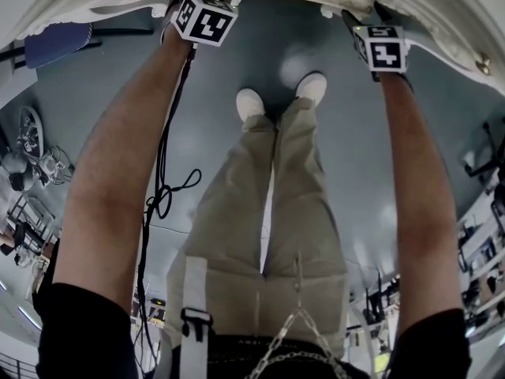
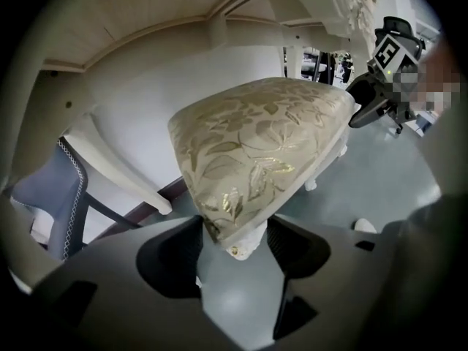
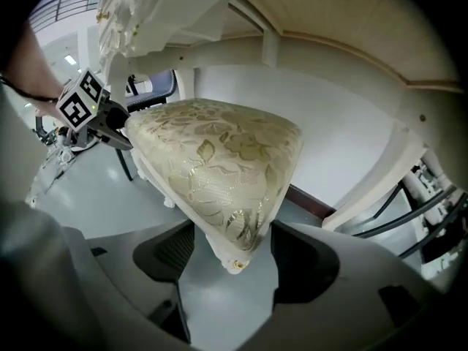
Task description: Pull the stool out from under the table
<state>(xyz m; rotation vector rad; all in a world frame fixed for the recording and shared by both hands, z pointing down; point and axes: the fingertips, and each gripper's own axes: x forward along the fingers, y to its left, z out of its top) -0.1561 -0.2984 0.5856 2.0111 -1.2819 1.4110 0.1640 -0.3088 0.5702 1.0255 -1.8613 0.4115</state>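
Stool [image 2: 256,145] between left gripper [image 2: 234,240], right gripper [image 3: 232,243]; seemingly unclamped.

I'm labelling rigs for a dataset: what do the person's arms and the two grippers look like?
The left arm and right arm are bare below short black sleeves. The left gripper and right gripper look alike: broad dark grey moulded jaws, each bearing a white cube printed with black square markers. A black cable hangs beside the left arm.

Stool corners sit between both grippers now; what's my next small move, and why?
Probably close both: the left gripper and right gripper stand open, each straddling a seat corner of the stool, which sits under the table. Grip before pulling.
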